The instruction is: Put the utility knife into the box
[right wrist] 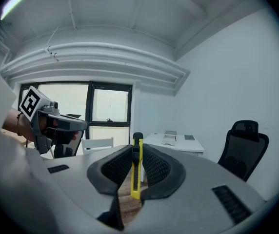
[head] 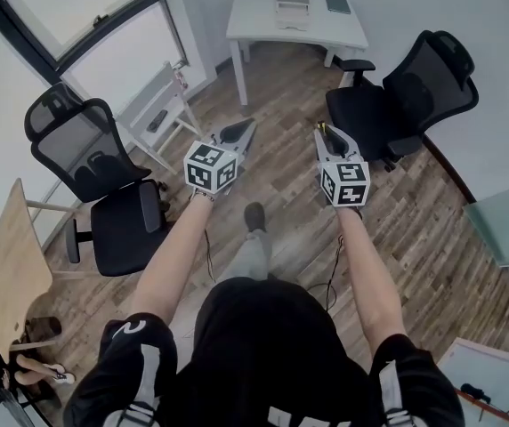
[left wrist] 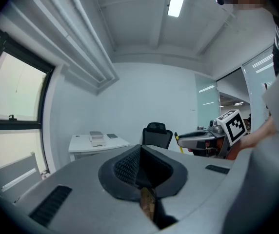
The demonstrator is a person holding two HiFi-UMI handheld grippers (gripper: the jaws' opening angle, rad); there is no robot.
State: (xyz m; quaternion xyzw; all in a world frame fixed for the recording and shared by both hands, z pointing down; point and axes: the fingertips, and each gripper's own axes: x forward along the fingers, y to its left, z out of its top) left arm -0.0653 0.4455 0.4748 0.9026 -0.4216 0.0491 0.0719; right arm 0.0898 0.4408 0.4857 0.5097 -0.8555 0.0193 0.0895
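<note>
A yellow utility knife (right wrist: 136,169) stands upright between the pads of my right gripper (right wrist: 137,152), which is shut on it; its tip shows in the head view as a yellow sliver, the knife (head: 322,130). My right gripper (head: 324,133) is held out level over the wooden floor. My left gripper (head: 247,126) is beside it, a little to the left. In the left gripper view my left gripper (left wrist: 142,162) has its jaws together with nothing between them. A pale box-like thing (head: 292,5) lies on the white table (head: 263,27) far ahead.
A black office chair (head: 415,87) stands right of the white table, and another black office chair (head: 103,189) at the left by the window. A white folding chair (head: 161,109) and a wooden chair (head: 10,265) are also at the left. My foot (head: 254,216) is on the floor.
</note>
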